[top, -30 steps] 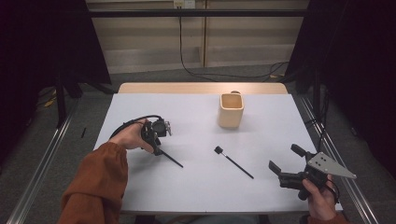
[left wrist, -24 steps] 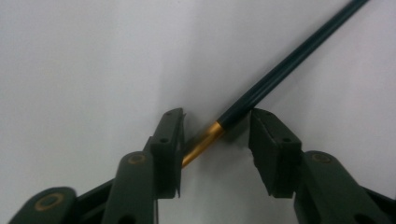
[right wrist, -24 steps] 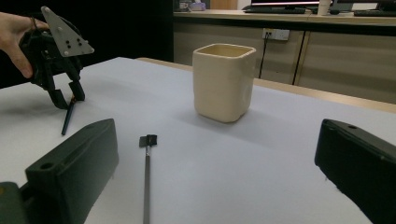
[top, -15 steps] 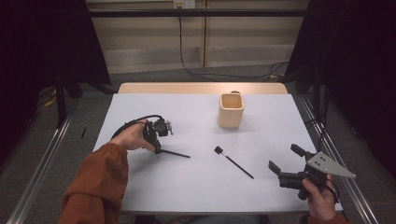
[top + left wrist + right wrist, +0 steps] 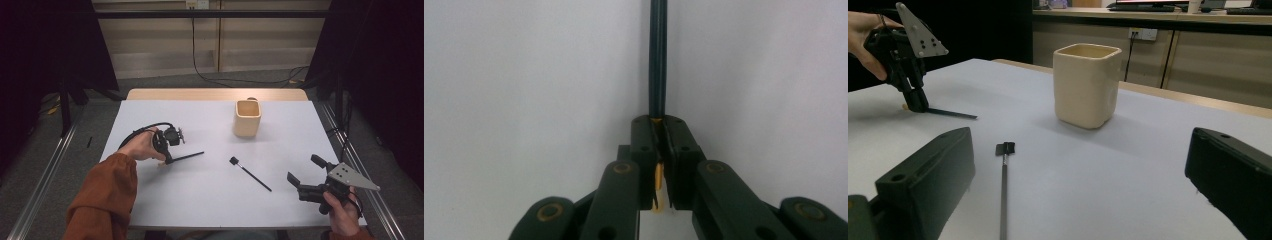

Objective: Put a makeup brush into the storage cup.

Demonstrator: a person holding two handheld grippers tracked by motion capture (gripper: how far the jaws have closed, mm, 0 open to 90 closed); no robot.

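Observation:
My left gripper (image 5: 167, 159) points down at the left of the white table (image 5: 200, 205). Its jaws have just been closing and are now shut on the end of a thin dark stick (image 5: 187, 156). In the left gripper view the pads (image 5: 644, 135) clamp the stick (image 5: 657, 60), which runs straight away from me, with a yellowish end between them. My right gripper (image 5: 304, 169) rests open at the front right, nothing between its fingers. A second black stick (image 5: 250, 174) with a small square head lies mid-table. In the right gripper view it (image 5: 1004, 190) lies just ahead.
A beige square cup (image 5: 247, 118) stands upright at the back centre of the table, also in the right gripper view (image 5: 1086, 85). A black cable loops from the left gripper. Metal rails run along both sides of the table.
The stick at the left gripper has swung from pointing toward the front right to pointing right and slightly back. Both hands stayed where they were.

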